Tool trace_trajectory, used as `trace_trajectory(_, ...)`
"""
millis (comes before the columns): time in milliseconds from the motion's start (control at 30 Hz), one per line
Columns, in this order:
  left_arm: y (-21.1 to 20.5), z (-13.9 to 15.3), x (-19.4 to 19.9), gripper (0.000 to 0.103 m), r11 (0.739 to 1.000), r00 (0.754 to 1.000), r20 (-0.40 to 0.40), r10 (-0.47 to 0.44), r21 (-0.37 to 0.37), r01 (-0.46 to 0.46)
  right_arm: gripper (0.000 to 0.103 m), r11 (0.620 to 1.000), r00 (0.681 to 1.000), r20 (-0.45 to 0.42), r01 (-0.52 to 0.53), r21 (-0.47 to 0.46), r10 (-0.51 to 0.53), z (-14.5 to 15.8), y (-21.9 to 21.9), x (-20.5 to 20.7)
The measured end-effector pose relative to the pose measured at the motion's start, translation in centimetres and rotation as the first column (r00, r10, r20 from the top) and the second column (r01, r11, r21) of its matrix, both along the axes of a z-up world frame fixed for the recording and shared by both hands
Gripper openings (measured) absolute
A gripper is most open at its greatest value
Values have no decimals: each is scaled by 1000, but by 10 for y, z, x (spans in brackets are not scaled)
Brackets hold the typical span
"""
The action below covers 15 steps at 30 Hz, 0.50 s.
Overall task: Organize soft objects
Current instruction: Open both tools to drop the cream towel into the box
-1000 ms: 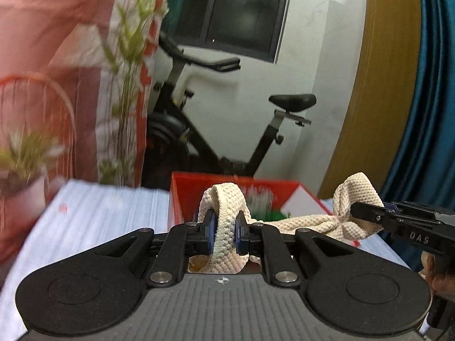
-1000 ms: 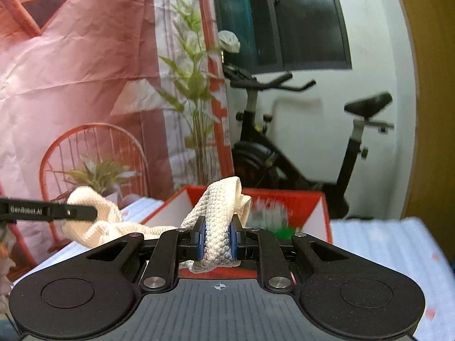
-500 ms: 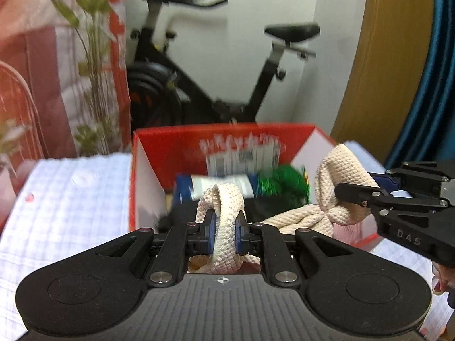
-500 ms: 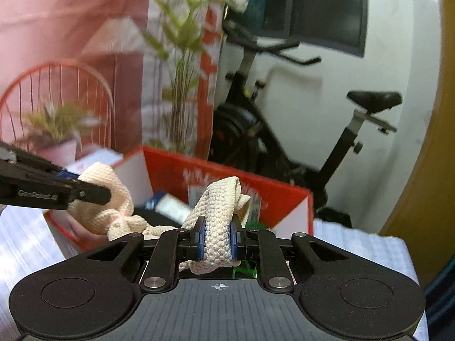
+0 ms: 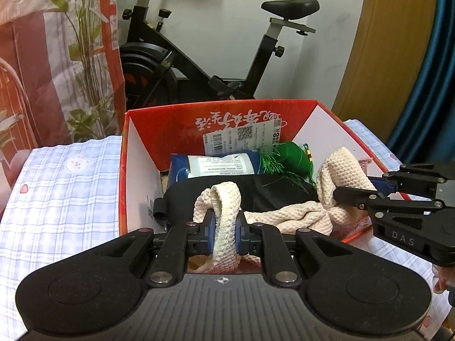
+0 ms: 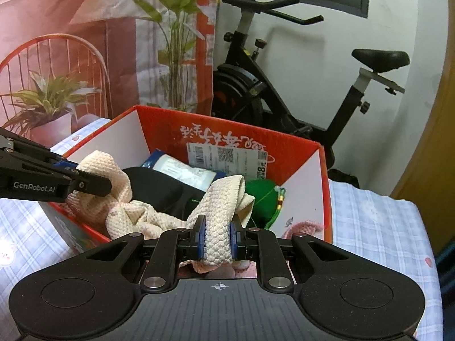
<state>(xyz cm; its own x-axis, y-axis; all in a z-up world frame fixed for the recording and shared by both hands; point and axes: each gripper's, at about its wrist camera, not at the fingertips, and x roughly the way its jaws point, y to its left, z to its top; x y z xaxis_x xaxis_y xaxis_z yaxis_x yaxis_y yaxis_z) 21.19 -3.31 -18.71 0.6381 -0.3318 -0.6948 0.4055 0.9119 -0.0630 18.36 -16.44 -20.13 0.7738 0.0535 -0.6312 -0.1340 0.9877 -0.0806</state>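
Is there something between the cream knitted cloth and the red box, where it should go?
Nothing visible. The cream knitted cloth, pinched by both the left gripper and right gripper, hangs over the open red box, above its contents.

Dim indoor light, soft shadows on the wall, sharp focus, fisheye bending and dark corners

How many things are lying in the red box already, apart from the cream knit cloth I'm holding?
3 visible: a blue packet against the box's back wall, a green tasselled pouch to its right, and a black fabric item in front. More may lie hidden underneath.
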Motion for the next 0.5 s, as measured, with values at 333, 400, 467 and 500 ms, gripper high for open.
trace_trajectory(333,5,22,-13,70,999,997,83,-2,-43,6,35,999,998,54,30,-21,-29,14,-7,-9)
trace_trajectory(400,6,26,-17,86,999,995,96,-2,-51,7,53,999,997,70,31,-14,-30,18,-8,-13)
trace_trajectory(467,7,31,-23,96,998,994,113,0,-58,7,67,1000,995,91,30,-10,-29,23,-8,-18)
trace_trajectory(500,7,33,-26,98,998,993,121,-2,-61,9,75,1000,994,101,29,-9,-28,25,-7,-21)
